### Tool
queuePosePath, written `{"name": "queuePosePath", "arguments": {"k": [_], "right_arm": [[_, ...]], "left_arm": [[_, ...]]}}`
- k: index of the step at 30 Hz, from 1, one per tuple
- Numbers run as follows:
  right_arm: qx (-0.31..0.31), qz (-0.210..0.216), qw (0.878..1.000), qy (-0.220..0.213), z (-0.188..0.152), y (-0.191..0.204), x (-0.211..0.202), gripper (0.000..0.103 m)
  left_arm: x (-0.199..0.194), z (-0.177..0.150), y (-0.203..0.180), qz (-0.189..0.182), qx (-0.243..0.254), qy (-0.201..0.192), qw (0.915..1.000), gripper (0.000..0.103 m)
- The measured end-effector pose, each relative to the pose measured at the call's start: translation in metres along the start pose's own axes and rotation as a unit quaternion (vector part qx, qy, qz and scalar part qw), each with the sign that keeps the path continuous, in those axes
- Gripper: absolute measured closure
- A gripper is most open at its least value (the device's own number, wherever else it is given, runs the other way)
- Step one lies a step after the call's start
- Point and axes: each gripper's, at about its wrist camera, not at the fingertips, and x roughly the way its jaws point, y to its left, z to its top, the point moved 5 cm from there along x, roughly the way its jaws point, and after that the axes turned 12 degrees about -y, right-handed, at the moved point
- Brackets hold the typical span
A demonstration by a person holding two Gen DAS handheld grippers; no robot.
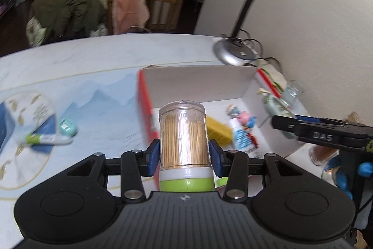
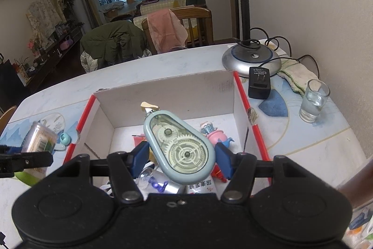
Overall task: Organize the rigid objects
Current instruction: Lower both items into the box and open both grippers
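- On the desk (image 1: 98,62) at the far left lie a marker (image 1: 44,139) and a small teal case (image 1: 67,126).
- The left gripper (image 1: 185,151) clamps a toothpick jar (image 1: 184,139) beside the box (image 2: 163,90).
- The right gripper (image 2: 180,153) grips a correction tape (image 2: 179,144) over the box.

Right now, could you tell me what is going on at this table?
A person is sorting small items into a red-edged cardboard box. The left gripper has its jaws shut on a toothpick jar, held just outside the box's left wall. The right gripper holds a correction tape dispenser above the box, where a pink toy figure and other bits already lie.
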Motion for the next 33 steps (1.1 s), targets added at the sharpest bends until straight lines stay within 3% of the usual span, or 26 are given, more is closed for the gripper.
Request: {"name": "queuePosePath", "arguments": {"k": [13, 22, 33], "right_arm": [[-0.024, -0.004, 0.999, 0.028, -0.001, -0.015, 0.026, 0.042], [-0.061, -0.007, 0.995, 0.075, -0.015, -0.014, 0.059, 0.042], [-0.109, -0.019, 0.990, 0.090, -0.022, -0.006, 0.075, 0.042]], "left_arm": [[0.079, -0.011, -0.047, -0.006, 0.066, 0.066, 0.9956, 0.059], [0.115, -0.019, -0.051, 0.010, 0.089, 0.101, 0.9909, 0.060], [0.141, -0.031, -0.044, 0.025, 0.088, 0.138, 0.9861, 0.061]]}}
